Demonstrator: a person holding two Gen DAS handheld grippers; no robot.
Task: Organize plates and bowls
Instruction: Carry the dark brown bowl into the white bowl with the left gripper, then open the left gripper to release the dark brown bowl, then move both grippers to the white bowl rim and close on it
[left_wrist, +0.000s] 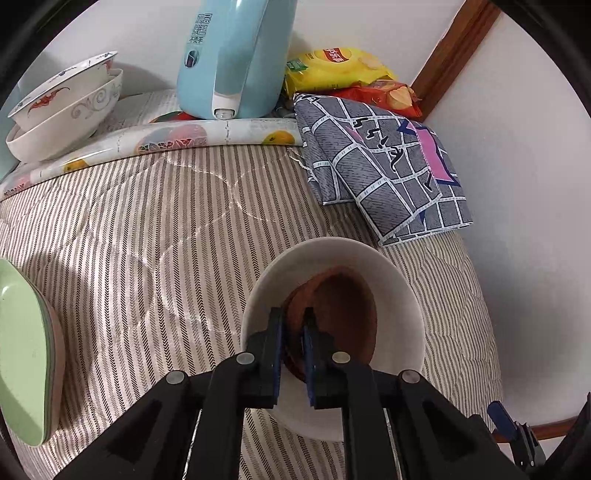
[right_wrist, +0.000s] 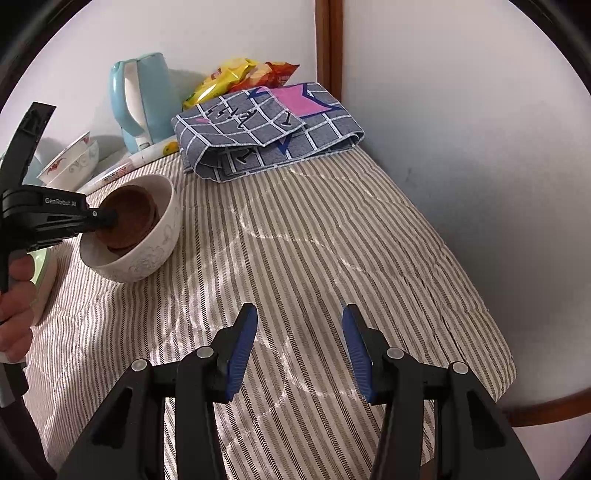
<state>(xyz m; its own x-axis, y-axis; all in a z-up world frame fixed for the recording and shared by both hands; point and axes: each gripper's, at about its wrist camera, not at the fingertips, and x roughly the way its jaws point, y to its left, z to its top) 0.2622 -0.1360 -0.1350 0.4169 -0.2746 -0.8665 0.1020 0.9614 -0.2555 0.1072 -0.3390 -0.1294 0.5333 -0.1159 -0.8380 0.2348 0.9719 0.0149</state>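
Note:
A white bowl (left_wrist: 399, 295) sits on the striped cloth, with brown wooden bowls (left_wrist: 347, 306) nested inside it. My left gripper (left_wrist: 293, 317) is shut on the near rim of the brown bowls, inside the white bowl. The right wrist view shows the same white bowl (right_wrist: 147, 258), the brown bowls (right_wrist: 129, 218) and the left gripper (right_wrist: 107, 219) reaching in from the left. My right gripper (right_wrist: 299, 332) is open and empty above the bare striped cloth. Two stacked patterned white bowls (left_wrist: 62, 107) stand at the far left. Green plates (left_wrist: 22, 347) lie at the left edge.
A blue kettle (left_wrist: 229, 55) stands at the back on a fruit-patterned mat (left_wrist: 166, 138). A folded grey checked cloth (left_wrist: 384, 158) and snack bags (left_wrist: 340, 66) lie at the back right. White walls and a wooden post (left_wrist: 454, 44) close the corner.

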